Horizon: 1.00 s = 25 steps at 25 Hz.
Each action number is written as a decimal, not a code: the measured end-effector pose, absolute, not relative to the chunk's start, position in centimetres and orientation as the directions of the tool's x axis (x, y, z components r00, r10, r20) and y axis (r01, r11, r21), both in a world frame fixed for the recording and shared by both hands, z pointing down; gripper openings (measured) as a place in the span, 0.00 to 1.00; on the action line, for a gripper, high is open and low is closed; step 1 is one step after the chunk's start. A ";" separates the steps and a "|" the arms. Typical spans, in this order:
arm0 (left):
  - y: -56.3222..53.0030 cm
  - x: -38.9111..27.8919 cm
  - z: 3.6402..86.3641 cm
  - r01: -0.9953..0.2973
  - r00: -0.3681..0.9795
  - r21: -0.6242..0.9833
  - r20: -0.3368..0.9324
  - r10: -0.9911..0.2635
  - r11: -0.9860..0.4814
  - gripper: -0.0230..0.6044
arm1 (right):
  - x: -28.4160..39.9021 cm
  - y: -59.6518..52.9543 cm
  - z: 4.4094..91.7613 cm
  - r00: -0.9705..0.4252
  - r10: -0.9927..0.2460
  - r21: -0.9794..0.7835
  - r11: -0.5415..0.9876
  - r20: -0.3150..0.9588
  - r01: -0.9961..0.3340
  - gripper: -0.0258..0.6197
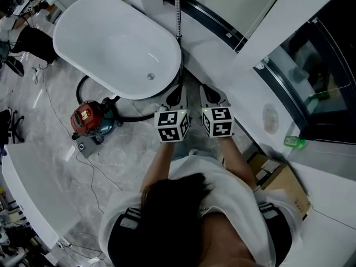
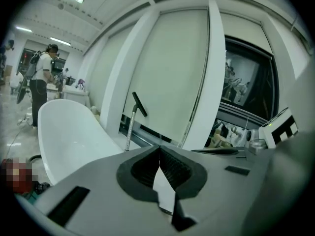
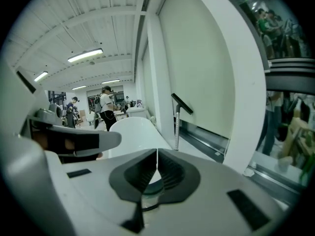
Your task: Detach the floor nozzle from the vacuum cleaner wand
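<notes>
The vacuum's metal wand (image 1: 178, 13) stands upright behind the white bathtub (image 1: 105, 38), with a black handle at its top. It also shows in the left gripper view as the wand (image 2: 129, 131) and in the right gripper view as the wand (image 3: 176, 127). Its lower end is hidden behind the tub rim, and I see no floor nozzle. The red canister (image 1: 86, 118) sits on the floor to the left, its black hose (image 1: 133, 117) curving round the tub. My left gripper (image 1: 174, 95) and right gripper (image 1: 211, 93) are side by side, short of the wand. Both are shut and empty.
A white window ledge (image 1: 245, 88) runs diagonally to the right, with a green object (image 1: 295, 142) on it. A cardboard box (image 1: 278, 177) lies at my right side, and a white counter (image 1: 28, 188) at the left. Cables trail over the marble floor. People stand in the far background (image 2: 42, 77).
</notes>
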<state>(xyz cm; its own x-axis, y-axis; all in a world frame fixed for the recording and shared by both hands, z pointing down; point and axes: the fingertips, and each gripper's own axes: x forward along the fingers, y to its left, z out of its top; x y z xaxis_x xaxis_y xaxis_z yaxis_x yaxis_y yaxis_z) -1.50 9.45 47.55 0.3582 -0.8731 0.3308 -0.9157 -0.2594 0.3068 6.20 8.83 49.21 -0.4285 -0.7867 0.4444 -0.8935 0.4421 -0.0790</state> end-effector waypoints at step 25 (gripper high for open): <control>-2.2 -6.9 46.1 -0.890 0.440 0.282 0.322 -0.838 -0.359 0.04 | 0.6 -2.4 48.1 -0.387 -0.816 -0.113 0.377 0.430 -0.919 0.06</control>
<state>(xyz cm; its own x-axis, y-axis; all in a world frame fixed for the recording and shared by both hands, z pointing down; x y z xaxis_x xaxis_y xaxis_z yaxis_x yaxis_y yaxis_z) -6.89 -2.25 46.10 0.4404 -0.8380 0.3223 -0.8896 -0.3590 0.2823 0.60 -2.36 48.15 -0.3868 -0.8157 0.4302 -0.9195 0.3766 -0.1126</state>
